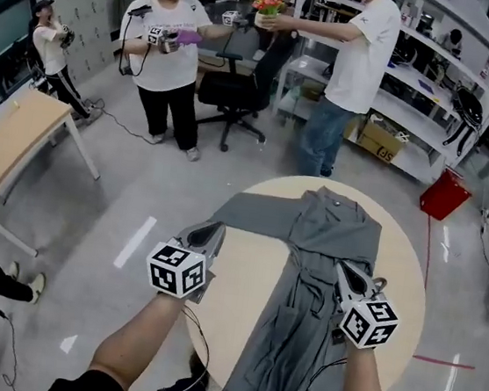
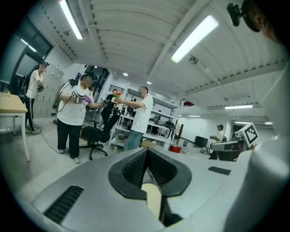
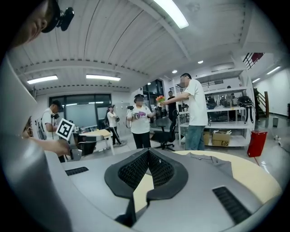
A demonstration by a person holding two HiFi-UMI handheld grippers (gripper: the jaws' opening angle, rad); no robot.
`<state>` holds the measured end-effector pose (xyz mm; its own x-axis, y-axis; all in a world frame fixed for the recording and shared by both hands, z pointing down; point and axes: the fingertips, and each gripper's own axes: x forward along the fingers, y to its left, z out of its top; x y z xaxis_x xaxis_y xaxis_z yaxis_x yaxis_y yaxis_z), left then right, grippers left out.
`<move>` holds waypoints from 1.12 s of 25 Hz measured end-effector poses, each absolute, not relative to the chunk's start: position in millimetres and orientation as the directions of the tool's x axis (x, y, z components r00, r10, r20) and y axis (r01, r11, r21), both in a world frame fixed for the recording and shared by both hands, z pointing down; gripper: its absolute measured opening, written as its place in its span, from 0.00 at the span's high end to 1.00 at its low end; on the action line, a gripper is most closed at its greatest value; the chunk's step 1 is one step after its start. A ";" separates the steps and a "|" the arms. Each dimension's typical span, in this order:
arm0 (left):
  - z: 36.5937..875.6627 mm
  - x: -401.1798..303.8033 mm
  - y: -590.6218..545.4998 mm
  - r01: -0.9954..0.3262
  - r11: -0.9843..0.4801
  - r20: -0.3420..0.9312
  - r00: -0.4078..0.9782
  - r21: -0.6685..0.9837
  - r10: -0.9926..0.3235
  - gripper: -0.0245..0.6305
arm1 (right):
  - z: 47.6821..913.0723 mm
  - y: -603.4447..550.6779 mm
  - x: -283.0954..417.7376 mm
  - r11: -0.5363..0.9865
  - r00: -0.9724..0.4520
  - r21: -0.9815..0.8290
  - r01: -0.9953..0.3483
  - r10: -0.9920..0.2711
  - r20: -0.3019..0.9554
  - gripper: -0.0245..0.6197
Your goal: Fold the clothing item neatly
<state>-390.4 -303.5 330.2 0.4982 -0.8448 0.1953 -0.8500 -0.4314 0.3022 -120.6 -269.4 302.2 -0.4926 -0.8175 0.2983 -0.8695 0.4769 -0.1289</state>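
Head view, garment: the grey garment [image 1: 318, 243] lies lengthwise on the round table [image 1: 243, 279]. Its collar is at the table's far side and its hem hangs over the table's near edge.
Head view, sleeve: one sleeve is spread flat toward the table's left edge. The body is bunched in long wrinkles down the table's middle.
Head view, left claw: my left claw [image 1: 214, 229] is over the table's left part, just beside the sleeve's end.
Head view, right claw: my right claw [image 1: 343, 268] is over the garment's right edge, toward the table's right side.
Left gripper view, left claw: its jaws [image 2: 147, 151] are closed together. I can't make out any cloth pinched between them, and only a pale strip of table shows below.
Right gripper view, right claw: my right claw [image 3: 148, 152] is also closed tight. The garment's collar end [image 3: 213, 161] lies beyond it on the table, and I can't tell whether a fold is caught at the tips.
Done so far: I judge little is done. The garment is laid out, but I see no clean fold.
Left to do: smooth the body, bring the sleeves in, then fold the length up onto the table.
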 end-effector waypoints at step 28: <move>614.2 -493.1 -402.4 -0.823 -0.510 0.613 0.542 0.250 -0.575 0.88 | 399.4 -355.4 -252.0 0.417 -0.394 -0.069 -0.906 -0.773 0.498 0.95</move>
<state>-493.1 -402.4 614.2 0.5423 -0.5747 0.6129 -0.8231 -0.5098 0.2504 -252.0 -355.4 399.4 -0.3936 -0.7728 0.4979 -0.9062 0.4172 -0.0689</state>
